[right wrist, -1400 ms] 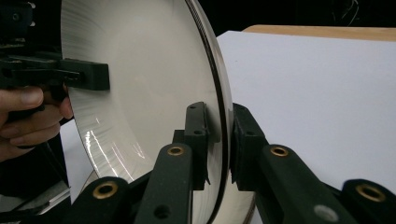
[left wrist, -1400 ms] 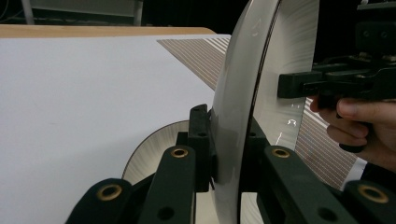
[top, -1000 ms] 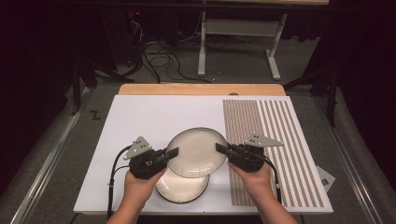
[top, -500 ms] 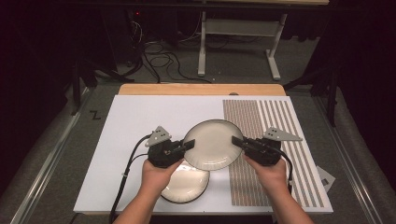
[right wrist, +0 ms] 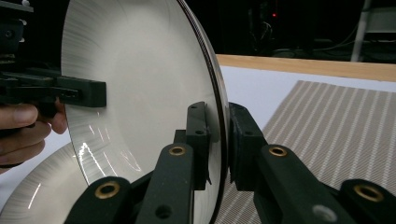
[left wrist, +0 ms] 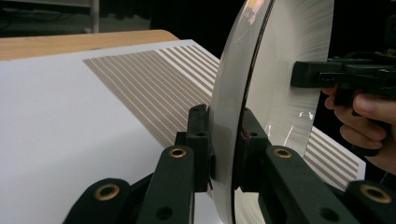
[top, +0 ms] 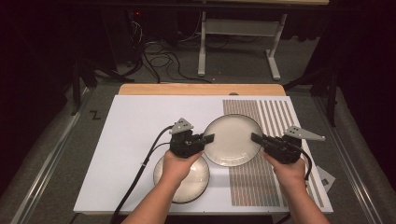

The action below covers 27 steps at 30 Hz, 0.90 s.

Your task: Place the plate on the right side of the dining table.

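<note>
The upper plate has shifted right over the striped mat — each hand-held gripper clamping its rim.

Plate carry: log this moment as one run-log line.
left tongs: shut on upper plate rim | right tongs: shut on opposite rim | upper plate: lifted, over striped mat edge | lower plate: on board

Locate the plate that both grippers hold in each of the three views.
High view: the held plate sits centre, between the left gripper and right gripper, overlapping the striped mat.
Left gripper view: edge-on, rim clamped in the jaws, centre-right.
Right gripper view: edge-on, centre-left.
Shared landmark: the striped mat.
</note>
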Available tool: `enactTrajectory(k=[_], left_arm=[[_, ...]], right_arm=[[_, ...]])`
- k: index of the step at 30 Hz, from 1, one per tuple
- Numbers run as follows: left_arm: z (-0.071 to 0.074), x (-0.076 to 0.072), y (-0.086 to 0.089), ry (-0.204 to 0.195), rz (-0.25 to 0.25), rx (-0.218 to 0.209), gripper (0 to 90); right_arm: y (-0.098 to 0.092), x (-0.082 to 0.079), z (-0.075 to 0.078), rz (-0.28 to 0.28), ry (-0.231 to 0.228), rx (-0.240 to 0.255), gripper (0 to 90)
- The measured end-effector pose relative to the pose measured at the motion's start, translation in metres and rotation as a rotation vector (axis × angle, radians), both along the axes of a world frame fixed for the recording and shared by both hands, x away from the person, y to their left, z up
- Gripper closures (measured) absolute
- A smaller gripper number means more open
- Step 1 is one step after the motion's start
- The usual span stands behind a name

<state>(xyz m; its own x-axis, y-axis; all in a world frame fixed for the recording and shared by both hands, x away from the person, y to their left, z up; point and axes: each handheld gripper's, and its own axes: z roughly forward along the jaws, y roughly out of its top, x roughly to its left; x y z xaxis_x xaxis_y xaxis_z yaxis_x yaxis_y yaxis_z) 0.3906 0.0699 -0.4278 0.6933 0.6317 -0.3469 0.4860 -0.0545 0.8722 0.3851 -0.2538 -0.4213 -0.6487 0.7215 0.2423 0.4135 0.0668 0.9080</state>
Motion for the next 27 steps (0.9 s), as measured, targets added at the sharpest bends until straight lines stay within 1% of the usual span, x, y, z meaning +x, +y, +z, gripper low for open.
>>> enactTrajectory(k=[1,6,7,9,10,11,12,15,17,18,19,21,23,24,27], left_arm=[[-0.001,0.002,-0.003,0.004,-0.005,-0.003,79.5],[-0.007,0.016,-0.022,0.051,-0.035,-0.012,79.7],[-0.008,0.018,-0.026,0.057,-0.039,-0.011,79.6],[-0.009,0.024,-0.037,0.069,-0.052,-0.006,79.6],[-0.009,0.025,-0.041,0.074,-0.053,-0.008,79.6],[-0.009,0.025,-0.041,0.074,-0.053,-0.008,79.6],[-0.011,0.028,-0.049,0.082,-0.055,-0.005,79.5],[-0.014,0.033,-0.060,0.099,-0.062,0.000,79.5],[-0.015,0.035,-0.063,0.103,-0.064,0.001,79.5],[-0.019,0.039,-0.070,0.120,-0.068,-0.002,79.5],[-0.019,0.039,-0.070,0.120,-0.068,-0.002,79.5],[-0.023,0.045,-0.078,0.141,-0.075,-0.010,79.5],[-0.025,0.047,-0.080,0.145,-0.078,-0.011,79.4],[-0.028,0.051,-0.084,0.154,-0.083,-0.014,79.4],[-0.031,0.057,-0.091,0.163,-0.085,-0.013,79.2]], right_arm=[[-0.005,0.000,-0.001,-0.008,-0.001,-0.006,82.2],[-0.024,0.002,-0.005,-0.034,0.015,0.002,82.6],[-0.029,0.003,-0.007,-0.042,0.025,0.010,82.7],[-0.036,0.004,-0.009,-0.055,0.032,0.010,82.7],[-0.043,0.006,-0.011,-0.062,0.036,0.017,82.8],[-0.043,0.006,-0.011,-0.062,0.036,0.017,82.8],[-0.051,0.006,-0.012,-0.069,0.047,0.021,83.0],[-0.062,0.008,-0.016,-0.085,0.070,0.029,82.9],[-0.065,0.009,-0.017,-0.089,0.072,0.030,82.9],[-0.071,0.010,-0.020,-0.097,0.085,0.032,83.0],[-0.075,0.011,-0.021,-0.103,0.092,0.033,83.0],[-0.080,0.013,-0.023,-0.109,0.100,0.034,83.2],[-0.085,0.014,-0.026,-0.113,0.107,0.031,83.3],[-0.087,0.015,-0.027,-0.116,0.111,0.032,83.6],[-0.093,0.018,-0.030,-0.124,0.117,0.027,83.7]])
